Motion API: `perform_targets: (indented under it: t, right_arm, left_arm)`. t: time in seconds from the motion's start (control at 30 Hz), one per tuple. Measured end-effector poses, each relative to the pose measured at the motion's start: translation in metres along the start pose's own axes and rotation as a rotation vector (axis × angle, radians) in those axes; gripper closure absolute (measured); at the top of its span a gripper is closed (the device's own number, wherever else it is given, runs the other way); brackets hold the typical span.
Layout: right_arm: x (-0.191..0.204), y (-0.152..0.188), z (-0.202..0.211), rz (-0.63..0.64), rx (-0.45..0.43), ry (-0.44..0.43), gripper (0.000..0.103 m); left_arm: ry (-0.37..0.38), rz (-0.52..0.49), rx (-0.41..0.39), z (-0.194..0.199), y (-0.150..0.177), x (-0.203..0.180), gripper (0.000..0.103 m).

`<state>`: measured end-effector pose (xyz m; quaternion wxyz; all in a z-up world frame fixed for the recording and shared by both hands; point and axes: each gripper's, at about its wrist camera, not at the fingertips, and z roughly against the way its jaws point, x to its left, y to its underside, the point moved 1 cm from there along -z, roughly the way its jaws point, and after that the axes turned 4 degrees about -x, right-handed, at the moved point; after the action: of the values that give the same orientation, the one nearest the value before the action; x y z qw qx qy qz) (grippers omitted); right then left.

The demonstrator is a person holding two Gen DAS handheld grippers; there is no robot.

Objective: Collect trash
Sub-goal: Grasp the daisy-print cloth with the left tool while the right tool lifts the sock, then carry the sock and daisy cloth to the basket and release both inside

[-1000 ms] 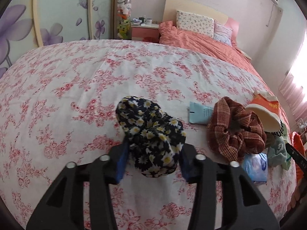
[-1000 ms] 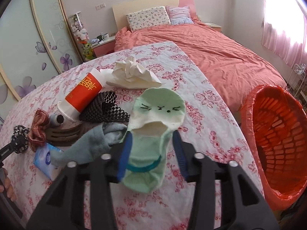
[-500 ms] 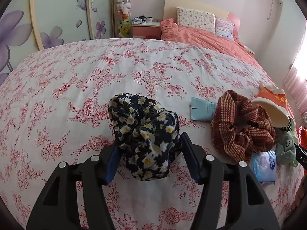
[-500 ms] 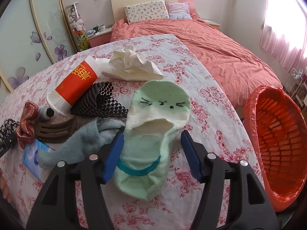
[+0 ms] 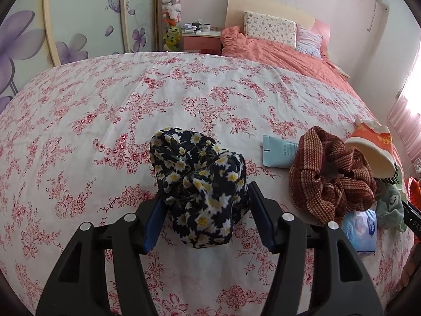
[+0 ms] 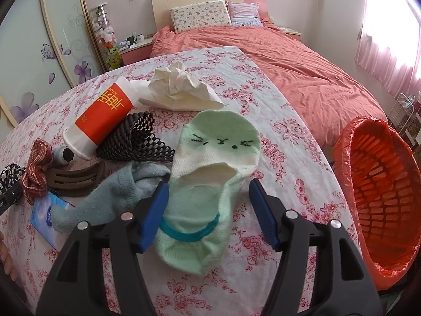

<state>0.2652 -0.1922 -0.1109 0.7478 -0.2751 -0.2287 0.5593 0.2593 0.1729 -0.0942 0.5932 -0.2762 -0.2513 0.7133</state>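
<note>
Evidently sorting keepsakes from trash, left hand-held gripper [image 5: 204, 217] stands open around the daisy scrunchie [image 5: 200, 189] and right hand-held gripper [image 6: 209, 214] open around the green sock [image 6: 208, 184], both resting on the tabletop [image 6: 289, 163], leaving cup [image 6: 101, 123] and tissue [image 6: 181, 89] for the bin [image 6: 379, 184] at right.

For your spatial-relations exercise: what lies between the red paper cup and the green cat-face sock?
In the right wrist view, a black woven mesh piece lies between the red paper cup and the green cat-face sock.
</note>
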Motion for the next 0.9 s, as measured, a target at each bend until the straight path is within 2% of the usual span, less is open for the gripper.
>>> perform_targets:
  t: [0.13,0.2,0.3,0.33,0.37,0.4,0.47,0.57,0.9]
  right_arm:
    - [0.000,0.000,0.000,0.000,-0.001,0.001,0.041]
    - [0.000,0.000,0.001,0.004,-0.005,-0.012,0.048]
    - [0.005,0.000,0.002,0.039,-0.009,-0.028,0.067]
    - [0.007,0.000,0.002,0.055,-0.010,-0.015,0.076]
    - [0.007,0.000,0.002,0.063,-0.011,-0.006,0.090]
    - [0.006,-0.001,0.002,0.060,-0.010,-0.020,0.095]
    - [0.000,-0.003,0.003,0.031,0.000,-0.049,0.097]
    - [-0.005,-0.005,0.007,-0.001,-0.007,-0.070,0.097]
    - [-0.011,-0.017,0.054,-0.023,-0.116,-0.098,0.097]
  left_arm:
    - [0.008,0.009,-0.002,0.001,0.000,0.001,0.043]
    - [-0.006,-0.005,0.000,0.000,0.000,0.000,0.043]
    - [-0.012,-0.035,0.006,-0.001,-0.001,-0.004,0.043]
    - [-0.009,-0.036,0.004,-0.001,-0.002,-0.006,0.050]
    - [0.000,-0.029,0.000,-0.001,-0.003,-0.004,0.057]
    - [0.006,-0.023,0.000,-0.001,-0.003,-0.004,0.060]
    - [0.022,-0.005,0.001,-0.001,-0.005,-0.003,0.073]
    - [0.057,0.023,0.006,0.001,-0.005,0.001,0.080]
    - [0.102,-0.007,-0.054,0.032,-0.013,-0.018,0.082]
